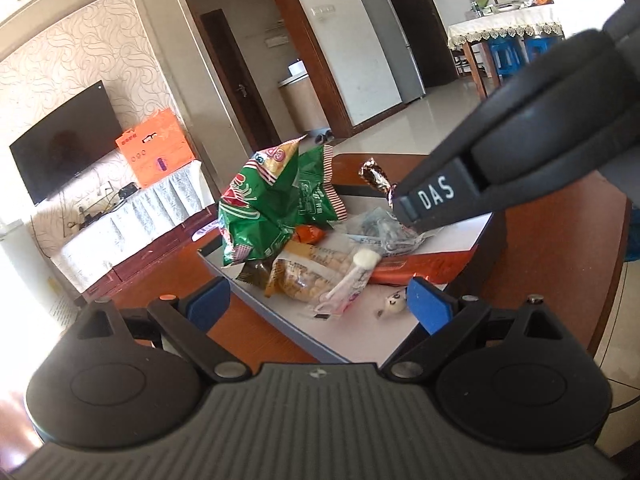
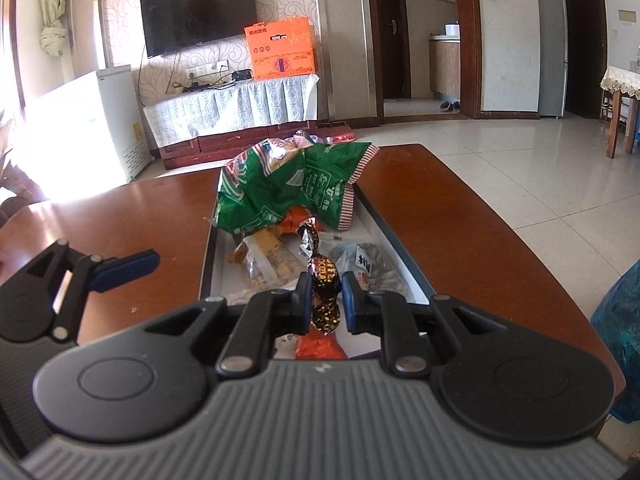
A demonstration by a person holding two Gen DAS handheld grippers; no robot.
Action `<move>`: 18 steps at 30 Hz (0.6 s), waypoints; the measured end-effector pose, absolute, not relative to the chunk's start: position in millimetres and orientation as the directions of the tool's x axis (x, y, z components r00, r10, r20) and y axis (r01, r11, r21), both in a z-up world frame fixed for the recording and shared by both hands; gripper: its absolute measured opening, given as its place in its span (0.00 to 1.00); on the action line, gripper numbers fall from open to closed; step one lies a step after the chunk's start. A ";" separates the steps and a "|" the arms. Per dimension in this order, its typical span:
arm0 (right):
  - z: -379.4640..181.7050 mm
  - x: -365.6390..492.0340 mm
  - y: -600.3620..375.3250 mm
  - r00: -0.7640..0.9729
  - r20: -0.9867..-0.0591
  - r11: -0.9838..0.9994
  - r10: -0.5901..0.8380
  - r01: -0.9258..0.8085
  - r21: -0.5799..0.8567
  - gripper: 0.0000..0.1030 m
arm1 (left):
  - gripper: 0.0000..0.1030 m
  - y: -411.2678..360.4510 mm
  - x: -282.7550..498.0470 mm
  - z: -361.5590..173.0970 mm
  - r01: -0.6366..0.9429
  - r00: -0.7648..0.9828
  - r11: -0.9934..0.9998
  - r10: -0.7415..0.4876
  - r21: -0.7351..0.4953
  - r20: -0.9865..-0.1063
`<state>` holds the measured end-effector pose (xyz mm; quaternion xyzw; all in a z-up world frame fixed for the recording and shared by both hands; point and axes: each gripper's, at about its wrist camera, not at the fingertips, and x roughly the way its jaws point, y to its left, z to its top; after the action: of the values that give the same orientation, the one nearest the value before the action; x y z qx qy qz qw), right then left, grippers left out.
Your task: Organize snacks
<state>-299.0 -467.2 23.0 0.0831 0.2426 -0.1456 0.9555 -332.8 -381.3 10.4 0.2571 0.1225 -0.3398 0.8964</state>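
Observation:
A white recessed tray (image 2: 404,276) in the brown table holds a pile of snacks: a crumpled green bag (image 2: 288,184), an orange packet (image 2: 298,218), clear packs of biscuits (image 1: 308,276) and a red-orange packet (image 1: 424,266). My right gripper (image 2: 326,298) is shut on a brown, gold-patterned wrapped chocolate candy (image 2: 324,280) and holds it above the tray's near end. The candy also shows in the left wrist view (image 1: 374,174), at the right gripper's tip. My left gripper (image 1: 316,304) is open and empty, low over the tray's left edge.
The brown wooden table (image 2: 460,220) surrounds the tray on both sides. A blue bag (image 2: 620,328) hangs at the table's right edge. A TV stand with an orange box (image 2: 280,48) stands across the tiled floor.

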 end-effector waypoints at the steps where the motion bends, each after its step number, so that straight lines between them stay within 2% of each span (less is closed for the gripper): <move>1: 22.8 -299.0 -466.7 0.840 -0.488 0.945 -0.236 0.316 0.088 0.18 | 0.94 -382.8 -332.2 11.3 0.674 0.738 0.634 -0.551 0.380 -0.390; 6: 21.5 -297.5 -465.9 0.839 -0.492 0.946 -0.232 0.312 0.086 0.18 | 0.95 -383.4 -339.5 16.3 0.710 0.704 0.600 -0.599 0.368 -0.383; 10: 20.4 -293.8 -463.6 0.835 -0.500 0.951 -0.231 0.303 0.067 0.18 | 0.94 -386.5 -340.6 15.2 0.749 0.660 0.580 -0.618 0.320 -0.426; 18: 15.4 -287.8 -468.7 0.819 -0.519 0.947 -0.244 0.317 0.055 0.18 | 0.94 -391.6 -354.3 0.3 0.767 0.642 0.529 -0.622 0.363 -0.449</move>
<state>-287.8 -468.7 15.4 0.0693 0.2619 -0.1476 0.9512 -354.3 -391.6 0.3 0.2721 0.1333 -0.4016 0.8642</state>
